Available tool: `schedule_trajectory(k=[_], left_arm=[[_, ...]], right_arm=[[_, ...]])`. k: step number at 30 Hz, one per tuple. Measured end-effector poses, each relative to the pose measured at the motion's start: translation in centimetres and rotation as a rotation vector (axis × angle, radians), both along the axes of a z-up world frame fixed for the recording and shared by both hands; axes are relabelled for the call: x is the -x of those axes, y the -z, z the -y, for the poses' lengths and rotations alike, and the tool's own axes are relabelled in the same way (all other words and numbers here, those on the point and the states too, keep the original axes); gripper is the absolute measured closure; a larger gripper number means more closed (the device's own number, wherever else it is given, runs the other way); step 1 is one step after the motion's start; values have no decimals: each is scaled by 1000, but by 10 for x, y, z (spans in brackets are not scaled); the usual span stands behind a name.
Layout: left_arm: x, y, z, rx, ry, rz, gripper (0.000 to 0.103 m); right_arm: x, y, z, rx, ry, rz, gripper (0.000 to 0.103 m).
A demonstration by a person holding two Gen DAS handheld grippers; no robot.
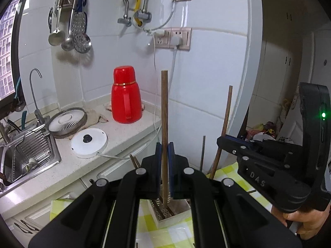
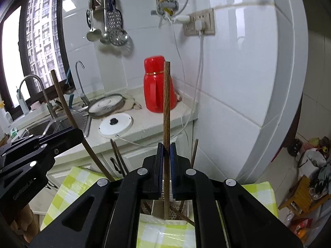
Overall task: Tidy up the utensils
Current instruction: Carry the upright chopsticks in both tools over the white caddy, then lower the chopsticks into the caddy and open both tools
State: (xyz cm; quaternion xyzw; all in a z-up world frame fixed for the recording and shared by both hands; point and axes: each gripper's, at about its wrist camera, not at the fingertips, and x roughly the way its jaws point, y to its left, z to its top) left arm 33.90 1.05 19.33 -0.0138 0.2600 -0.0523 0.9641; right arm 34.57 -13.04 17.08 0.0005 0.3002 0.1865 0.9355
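Above the white perforated holder [image 1: 171, 212] on the checked cloth [image 2: 68, 188], the left gripper [image 1: 164, 150] was clamped on one upright wooden chopstick [image 1: 164, 111], its tip down inside the holder. The right gripper [image 2: 166, 150] pinched a second chopstick [image 2: 166, 107] the same way, its lower end in the holder too. Both sticks looked light, stiff and smooth, so a hold low on the shaft seemed likeliest to keep them from swivelling between the pads.

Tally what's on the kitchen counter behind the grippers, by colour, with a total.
Red: 1, the red thermos jug.
White: 2, the round white lid and the small round fan lying flat.
Total: 3.
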Motion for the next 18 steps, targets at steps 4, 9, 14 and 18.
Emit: schedule_trajectory(k=[4, 9, 14, 18], left_arm=[[-8, 15, -1, -1, -5, -11, 97], [-17, 31, 2, -9, -2, -32, 97], [-20, 49, 5, -22, 4, -59, 97], [-23, 61, 6, -25, 6, -84, 97]], right_arm=[[-12, 20, -1, 8, 20, -20, 97], [-21, 40, -4, 18, 26, -53, 97], [-23, 56, -6, 30, 23, -93, 97], [-24, 67, -4, 55, 28, -131, 97]])
